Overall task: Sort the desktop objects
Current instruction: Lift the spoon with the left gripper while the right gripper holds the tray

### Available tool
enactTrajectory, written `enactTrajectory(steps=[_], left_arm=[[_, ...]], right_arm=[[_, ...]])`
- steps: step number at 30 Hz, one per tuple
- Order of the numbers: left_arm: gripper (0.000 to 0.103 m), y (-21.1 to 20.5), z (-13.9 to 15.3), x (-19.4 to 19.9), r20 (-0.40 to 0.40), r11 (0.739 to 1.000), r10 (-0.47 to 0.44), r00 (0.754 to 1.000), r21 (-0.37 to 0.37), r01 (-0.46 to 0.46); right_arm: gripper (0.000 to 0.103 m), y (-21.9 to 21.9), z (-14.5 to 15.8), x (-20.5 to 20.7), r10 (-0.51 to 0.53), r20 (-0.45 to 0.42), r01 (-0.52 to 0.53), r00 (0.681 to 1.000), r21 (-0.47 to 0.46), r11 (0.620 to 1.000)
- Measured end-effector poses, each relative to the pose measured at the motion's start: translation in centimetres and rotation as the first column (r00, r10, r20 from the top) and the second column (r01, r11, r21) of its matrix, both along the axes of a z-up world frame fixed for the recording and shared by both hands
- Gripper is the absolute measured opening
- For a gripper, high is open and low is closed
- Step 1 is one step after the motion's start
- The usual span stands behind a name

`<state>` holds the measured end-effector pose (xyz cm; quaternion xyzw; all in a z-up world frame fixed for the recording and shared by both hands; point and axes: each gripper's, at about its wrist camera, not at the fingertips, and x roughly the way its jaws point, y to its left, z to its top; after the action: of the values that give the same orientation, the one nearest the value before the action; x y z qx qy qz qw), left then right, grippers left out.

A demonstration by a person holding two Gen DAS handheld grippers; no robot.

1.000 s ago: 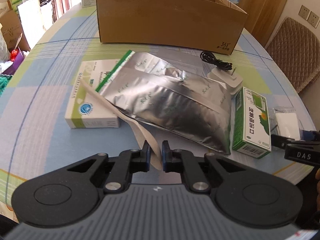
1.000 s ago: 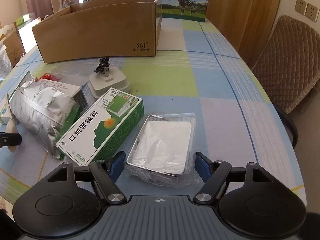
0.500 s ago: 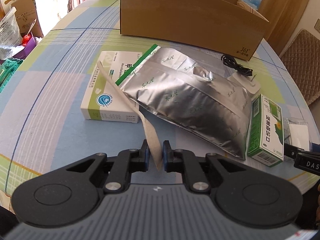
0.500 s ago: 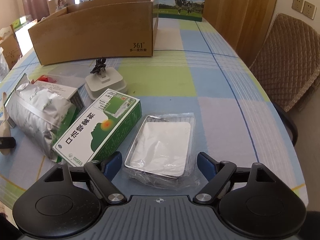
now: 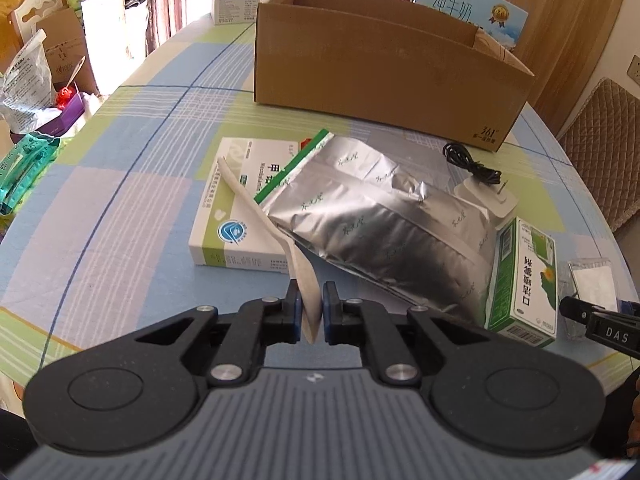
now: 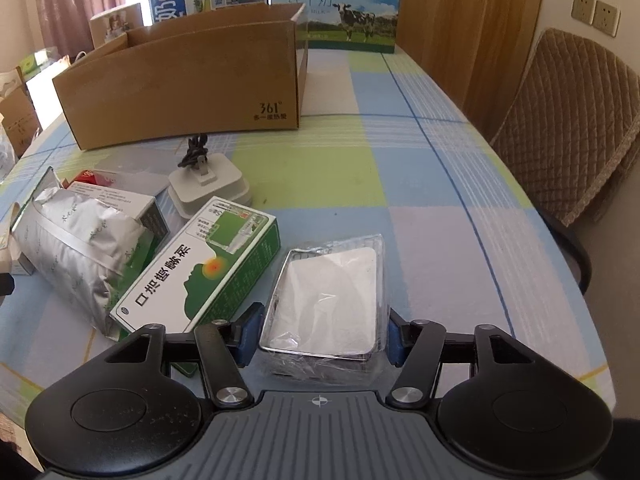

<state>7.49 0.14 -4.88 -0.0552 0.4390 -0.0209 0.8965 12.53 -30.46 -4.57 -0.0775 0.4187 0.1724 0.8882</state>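
1. Left tool point(image 5: 311, 312): fingers drawn close together, blue-lined pads clamped on the near end of a pale spoon point(image 5: 276, 240). The spoon runs away to the far left, raised off the worktop.
2. Left tool faces forward, roughly level, above the near edge of the worktop point(image 5: 120, 216).
3. Right tool point(image 6: 320, 334): fingers spread wide, one to each side of a wrapped metal tray point(image 6: 332, 300). Pads just beside its near corners; contact cannot be judged.
4. Right tool sits low at the near edge, pointing to the far end.
5. From the left wrist view, one black finger point(image 5: 596, 316) of the right tool shows at the far right.
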Motion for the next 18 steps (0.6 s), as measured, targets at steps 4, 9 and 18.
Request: enactTrajectory(steps=[4,9,18], left_arm=[[0.005,0.1,0.5,-0.3,0.017,1.000,0.004,1.000,0.002,-0.004],[0.004,0.4,1.5,-1.0,0.043,1.000,0.011,0.999,-0.003,-0.011],[0.003,0.8,3.4,-1.8,0.095,1.000,0.024,0.995,-0.002,-0.024]], right_arm=[[0.056,-0.3,0.8,-0.4,0.001,0.021,-0.001,1.000,0.014,1.000],[0.056,-0.4,1.8,-0.7,0.004,0.042,-0.006,0.999,0.028,1.000],[0.056,0.3,3.3,-1.2,0.034,0.076,-0.038,0.997,0.049,0.998]])
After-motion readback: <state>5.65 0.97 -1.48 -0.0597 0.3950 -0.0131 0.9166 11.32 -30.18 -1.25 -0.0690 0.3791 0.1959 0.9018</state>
